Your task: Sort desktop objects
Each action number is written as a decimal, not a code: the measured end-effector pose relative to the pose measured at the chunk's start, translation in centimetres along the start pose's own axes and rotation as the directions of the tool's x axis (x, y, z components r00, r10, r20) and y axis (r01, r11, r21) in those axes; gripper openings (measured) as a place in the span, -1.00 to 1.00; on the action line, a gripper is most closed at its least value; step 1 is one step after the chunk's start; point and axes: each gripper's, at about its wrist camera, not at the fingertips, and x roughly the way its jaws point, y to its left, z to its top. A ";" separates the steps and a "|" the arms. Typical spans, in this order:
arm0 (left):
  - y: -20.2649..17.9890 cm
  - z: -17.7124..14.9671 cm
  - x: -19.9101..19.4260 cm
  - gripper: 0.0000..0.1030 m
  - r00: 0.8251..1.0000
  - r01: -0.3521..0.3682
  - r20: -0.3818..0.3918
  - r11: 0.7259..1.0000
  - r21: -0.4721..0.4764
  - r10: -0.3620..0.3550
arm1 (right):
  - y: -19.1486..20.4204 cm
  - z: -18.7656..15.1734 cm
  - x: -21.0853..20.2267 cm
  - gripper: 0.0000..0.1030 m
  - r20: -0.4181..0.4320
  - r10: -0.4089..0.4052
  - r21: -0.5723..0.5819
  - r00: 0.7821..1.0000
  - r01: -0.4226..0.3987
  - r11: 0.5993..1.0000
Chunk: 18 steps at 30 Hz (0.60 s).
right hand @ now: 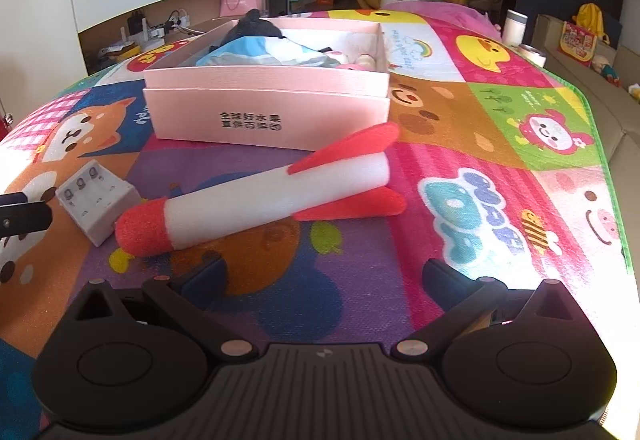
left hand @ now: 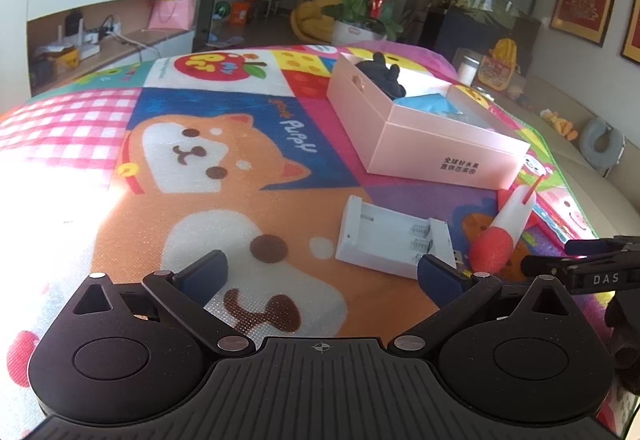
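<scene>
A white battery charger lies on the cartoon mat, just ahead and right of my open, empty left gripper. It also shows in the right wrist view. A foam rocket with a red nose and red fins lies beside it, ahead of my open, empty right gripper; its nose shows in the left wrist view. A pink box behind them holds a dark plush toy, blue cloth and other items.
The colourful mat covers the table. The right gripper's body shows at the left view's right edge. A white cup and a tape roll stand at the far right edge. A sofa lies to the right.
</scene>
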 end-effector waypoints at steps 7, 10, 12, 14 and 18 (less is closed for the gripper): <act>-2.6 -0.1 1.2 1.00 0.991 -0.108 -0.059 0.981 0.163 0.119 | -0.4 0.5 -0.8 1.00 0.029 0.030 0.058 0.999 -0.032 0.998; -2.4 -0.2 1.1 1.00 0.992 -0.104 -0.058 0.983 0.154 0.114 | 0.8 1.2 0.0 0.98 0.043 -0.022 0.010 0.999 0.022 1.000; -2.3 -0.2 1.1 1.00 0.992 -0.101 -0.056 0.984 0.147 0.110 | 1.3 1.4 0.6 0.80 0.040 -0.066 -0.011 0.997 0.067 0.998; -2.4 -0.2 1.1 1.00 0.992 -0.104 -0.058 0.983 0.149 0.114 | 1.0 1.8 1.1 0.79 0.031 -0.092 0.019 0.995 0.092 0.996; -2.9 0.0 1.3 1.00 0.989 -0.120 -0.066 0.979 0.166 0.132 | -0.2 1.3 1.1 0.84 0.027 -0.105 0.090 0.994 0.102 0.991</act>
